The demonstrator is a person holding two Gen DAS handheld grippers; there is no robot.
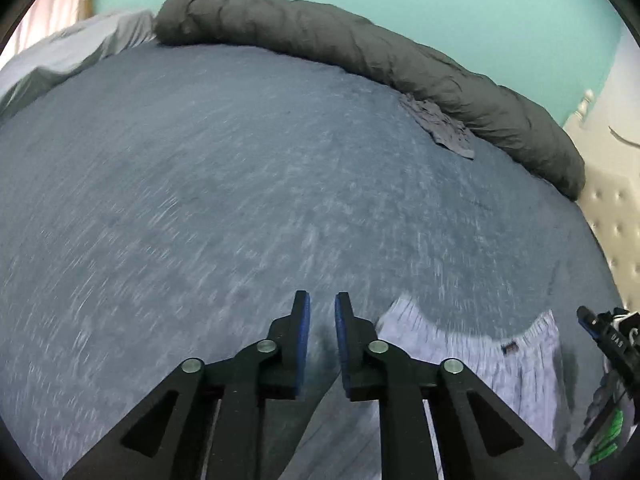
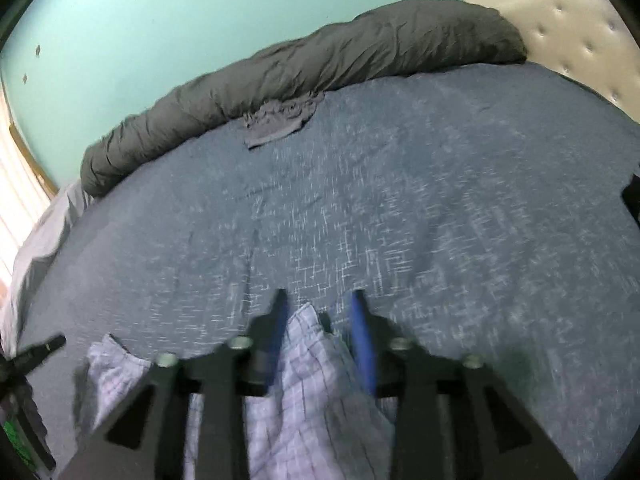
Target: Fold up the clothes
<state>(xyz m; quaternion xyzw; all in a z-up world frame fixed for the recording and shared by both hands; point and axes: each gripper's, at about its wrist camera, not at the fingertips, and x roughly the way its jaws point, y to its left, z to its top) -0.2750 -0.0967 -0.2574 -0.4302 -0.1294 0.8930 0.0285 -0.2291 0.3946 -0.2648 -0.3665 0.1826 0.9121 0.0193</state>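
Since the pale checked shorts point(image 2: 304, 380) lie on the bed point(image 2: 440, 220), a fold poking up between the half-parted right claw point(image 2: 320, 320) unpinched and the narrowly gapped left claw point(image 1: 322, 336) empty, the person should regrip corners before folding.

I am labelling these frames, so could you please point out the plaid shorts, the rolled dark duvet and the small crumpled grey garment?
plaid shorts point(image 2: 308, 364): right wrist view, raised fold.
rolled dark duvet point(image 1: 360, 56): left wrist view, middle.
small crumpled grey garment point(image 2: 280, 122): right wrist view, centre.

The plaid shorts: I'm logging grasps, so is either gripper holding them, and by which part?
Neither. The left gripper is empty; the plaid shorts bunch between the right gripper's parted fingers, not pinched.
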